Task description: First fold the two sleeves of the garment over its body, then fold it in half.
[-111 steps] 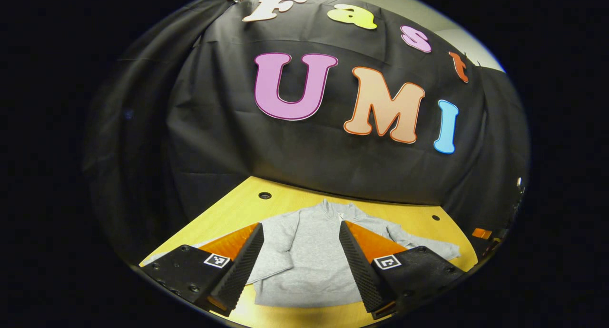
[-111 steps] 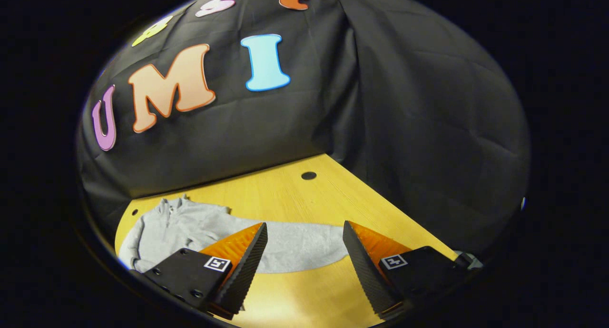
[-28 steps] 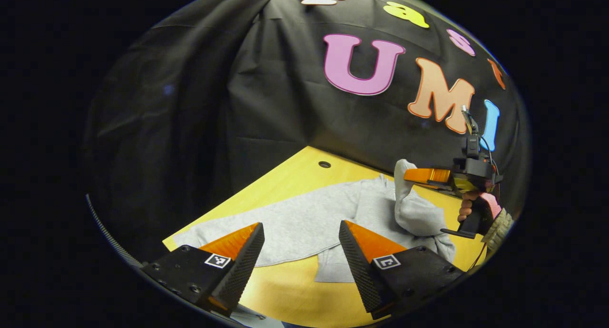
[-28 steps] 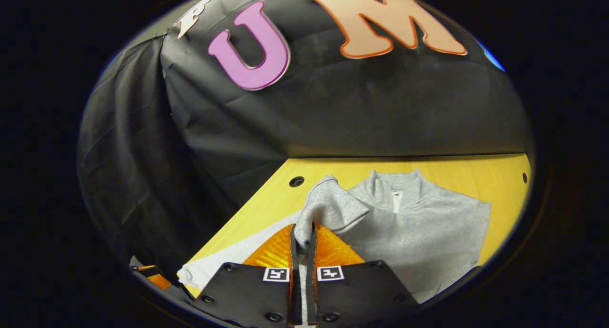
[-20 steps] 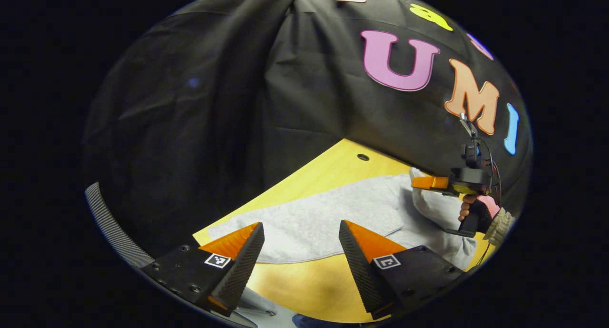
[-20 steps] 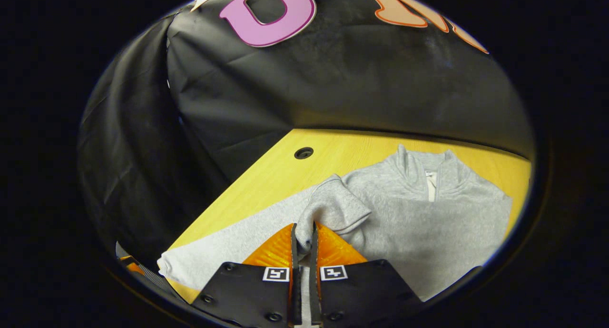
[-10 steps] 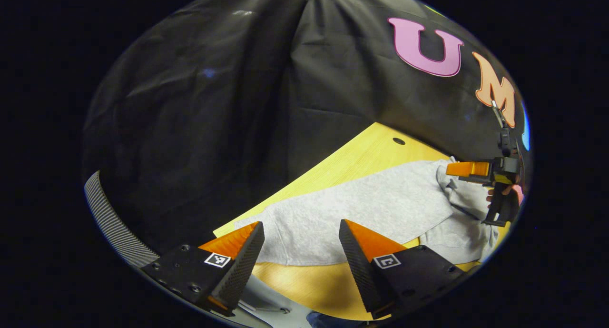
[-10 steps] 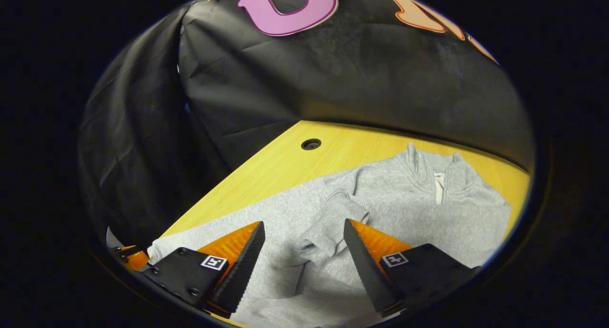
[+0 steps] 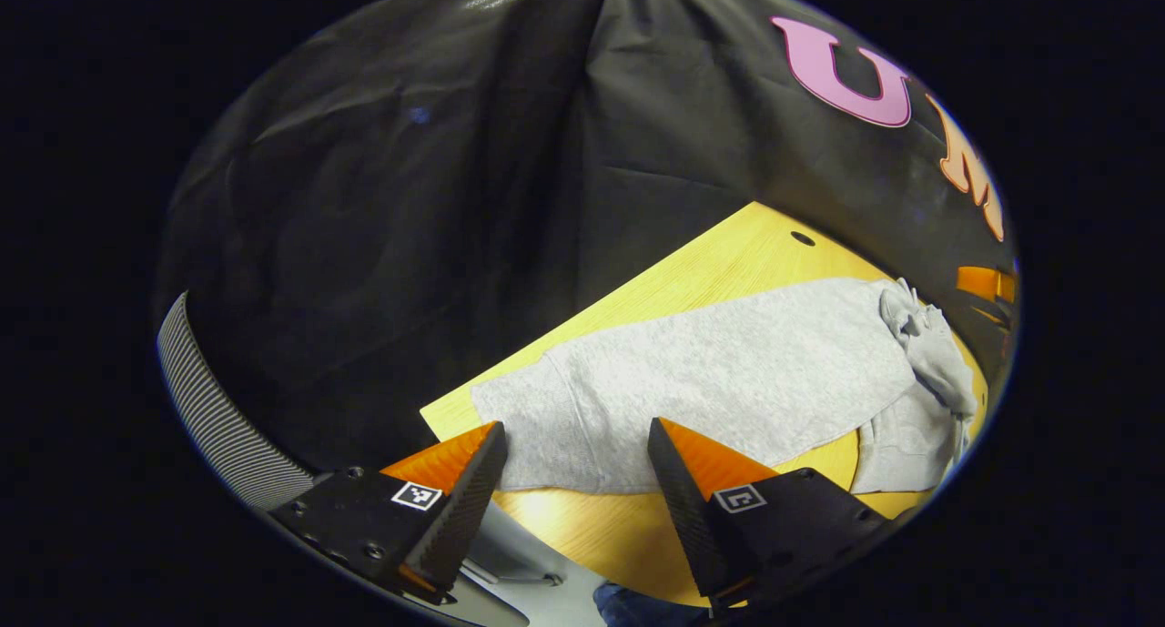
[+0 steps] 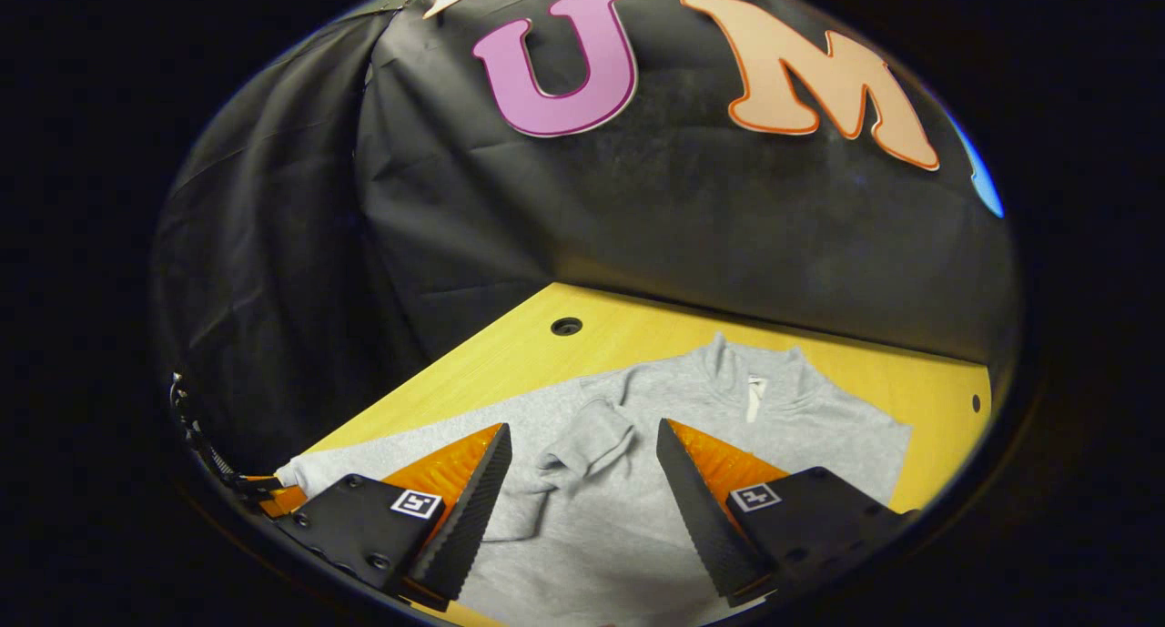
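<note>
- Your left gripper has its fingers spread wide with nothing between them; it hangs over the near edge of the wooden table.
- Just ahead of those fingers lies the grey garment, and its left sleeve stretches flat toward you, the cuff end sitting between the two fingertips as the left gripper view frames it, but not pinched.
- Far off at the right rim of that view, the other sleeve lies bunched on the garment's body, and a bit of the other gripper pokes in beside it; the view is too warped there to tell whether they touch.
- Your right gripper is likewise parted and empty, poised above the garment.
- In the right gripper view, the right sleeve is doubled over onto the chest, rumpled, its cuff lying between your fingers and clear of both.
- The collar points toward the booth's back wall, and the body lies flat on the table.
- A round hole in the tabletop sits beyond the garment's shoulder.
</note>
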Demonstrator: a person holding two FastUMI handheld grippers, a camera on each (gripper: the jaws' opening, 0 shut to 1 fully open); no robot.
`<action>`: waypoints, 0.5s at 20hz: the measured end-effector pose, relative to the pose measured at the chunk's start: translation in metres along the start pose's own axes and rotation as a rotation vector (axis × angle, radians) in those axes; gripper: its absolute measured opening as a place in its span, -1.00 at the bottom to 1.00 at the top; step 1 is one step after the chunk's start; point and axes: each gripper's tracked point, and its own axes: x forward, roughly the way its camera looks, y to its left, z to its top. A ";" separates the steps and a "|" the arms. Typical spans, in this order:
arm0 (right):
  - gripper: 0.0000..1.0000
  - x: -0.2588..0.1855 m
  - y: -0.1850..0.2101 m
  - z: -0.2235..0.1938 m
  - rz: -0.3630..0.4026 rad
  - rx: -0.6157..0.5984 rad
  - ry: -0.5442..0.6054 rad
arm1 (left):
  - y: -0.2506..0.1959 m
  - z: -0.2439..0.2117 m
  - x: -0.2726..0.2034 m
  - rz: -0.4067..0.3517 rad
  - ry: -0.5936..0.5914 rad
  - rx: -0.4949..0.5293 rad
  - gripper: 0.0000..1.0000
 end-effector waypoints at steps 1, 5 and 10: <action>0.97 -0.009 -0.006 0.003 -0.010 0.012 -0.008 | 0.001 -0.005 0.001 0.003 0.008 0.006 0.84; 0.98 -0.040 -0.034 0.008 -0.067 0.057 -0.038 | 0.002 -0.013 0.004 0.033 0.021 0.064 0.80; 0.93 -0.077 -0.073 0.000 -0.150 0.081 -0.043 | 0.000 -0.013 0.006 0.021 0.016 0.072 0.75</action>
